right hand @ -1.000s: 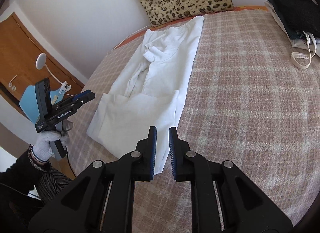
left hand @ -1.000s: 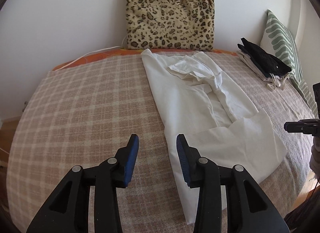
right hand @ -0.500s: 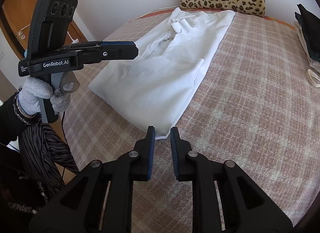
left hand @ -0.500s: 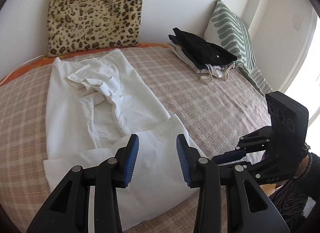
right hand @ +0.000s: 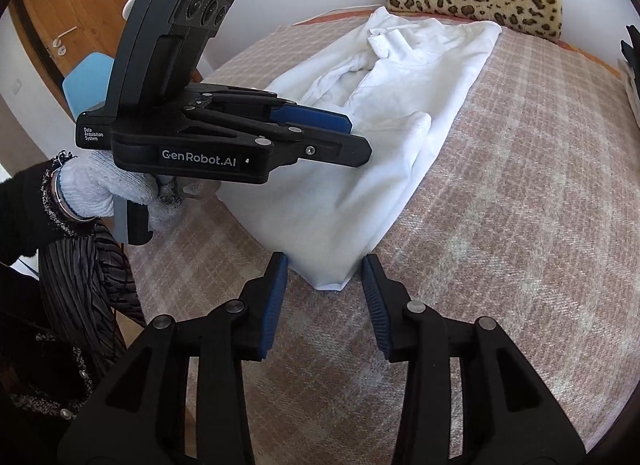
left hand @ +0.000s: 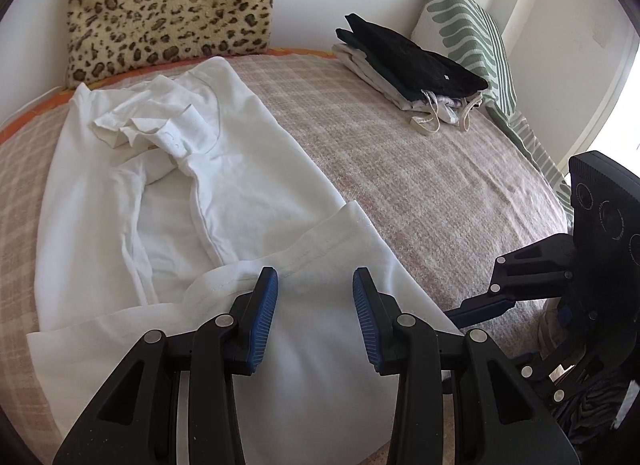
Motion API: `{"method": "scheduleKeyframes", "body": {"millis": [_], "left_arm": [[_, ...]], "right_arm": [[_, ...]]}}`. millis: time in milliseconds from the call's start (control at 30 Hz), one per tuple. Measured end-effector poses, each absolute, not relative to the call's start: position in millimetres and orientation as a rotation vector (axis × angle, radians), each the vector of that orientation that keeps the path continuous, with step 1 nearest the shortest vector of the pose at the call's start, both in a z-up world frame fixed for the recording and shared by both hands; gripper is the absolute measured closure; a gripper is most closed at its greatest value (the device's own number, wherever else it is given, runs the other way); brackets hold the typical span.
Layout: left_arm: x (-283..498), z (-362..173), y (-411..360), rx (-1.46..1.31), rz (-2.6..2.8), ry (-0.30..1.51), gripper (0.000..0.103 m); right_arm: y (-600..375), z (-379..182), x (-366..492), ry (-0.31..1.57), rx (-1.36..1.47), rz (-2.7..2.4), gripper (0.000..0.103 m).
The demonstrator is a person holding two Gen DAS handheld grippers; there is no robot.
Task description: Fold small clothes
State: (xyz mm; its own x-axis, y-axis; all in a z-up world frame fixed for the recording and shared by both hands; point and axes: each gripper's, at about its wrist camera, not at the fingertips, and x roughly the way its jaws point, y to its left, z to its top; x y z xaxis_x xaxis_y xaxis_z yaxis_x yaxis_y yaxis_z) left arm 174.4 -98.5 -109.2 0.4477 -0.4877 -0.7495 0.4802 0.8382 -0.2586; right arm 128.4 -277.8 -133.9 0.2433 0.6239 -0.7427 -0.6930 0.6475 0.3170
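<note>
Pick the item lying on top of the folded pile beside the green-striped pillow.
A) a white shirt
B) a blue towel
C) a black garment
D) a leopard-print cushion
C: a black garment tops the folded pile next to the green-striped pillow.

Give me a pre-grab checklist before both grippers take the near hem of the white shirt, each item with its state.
1. White shirt lies on the checked blanket, sides folded in, sleeves bunched near the collar: ok.
2. Left gripper open, over the near hem, nothing between its pads: ok.
3. Right gripper jaws opening, the shirt's near corner just ahead of the gap, not pinched: ok.
4. The two grippers stand apart, no collision: ok.
5. Whether either gripper's pads already touch the cloth: cannot tell.
6. Room beyond the shirt for folding forward; the stack of folded clothes sits off to the side: ok.
</note>
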Motion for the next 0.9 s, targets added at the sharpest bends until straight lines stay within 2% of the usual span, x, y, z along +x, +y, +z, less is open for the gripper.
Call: {"method": "scheduleKeyframes", "body": {"millis": [133,467,533,567,633,767,900], "left_arm": [[174.9,-108.5,-100.7,0.004,-0.598,0.925,0.066],[176.5,-110.2,-100.5,-0.003,-0.603,0.919,0.066],[176.5,-110.2,-100.5,-0.002,-0.605,0.919,0.066],[176.5,-110.4,-100.5,-0.003,-0.604,0.919,0.066],[176.4,-110.5,-100.5,-0.004,-0.605,0.918,0.066],[176.7,-110.6,-101.0,0.004,-0.602,0.911,0.066],[176.7,-109.8,-102.9,0.02,-0.597,0.908,0.066]], "right_arm": [[-273.2,-124.5,123.5,0.912,-0.107,0.919,0.062],[-266.0,-128.9,127.8,0.912,-0.115,0.95,0.063],[-264.9,-129.0,127.1,0.909,-0.123,0.962,0.069],[-264.0,-129.2,125.6,0.908,-0.134,0.968,0.075],[-262.0,-130.3,121.6,0.914,-0.168,0.967,0.078],[-265.8,-131.6,112.9,0.926,-0.229,0.95,0.094],[-278.5,-133.4,107.0,0.943,-0.192,0.942,0.099]]}}
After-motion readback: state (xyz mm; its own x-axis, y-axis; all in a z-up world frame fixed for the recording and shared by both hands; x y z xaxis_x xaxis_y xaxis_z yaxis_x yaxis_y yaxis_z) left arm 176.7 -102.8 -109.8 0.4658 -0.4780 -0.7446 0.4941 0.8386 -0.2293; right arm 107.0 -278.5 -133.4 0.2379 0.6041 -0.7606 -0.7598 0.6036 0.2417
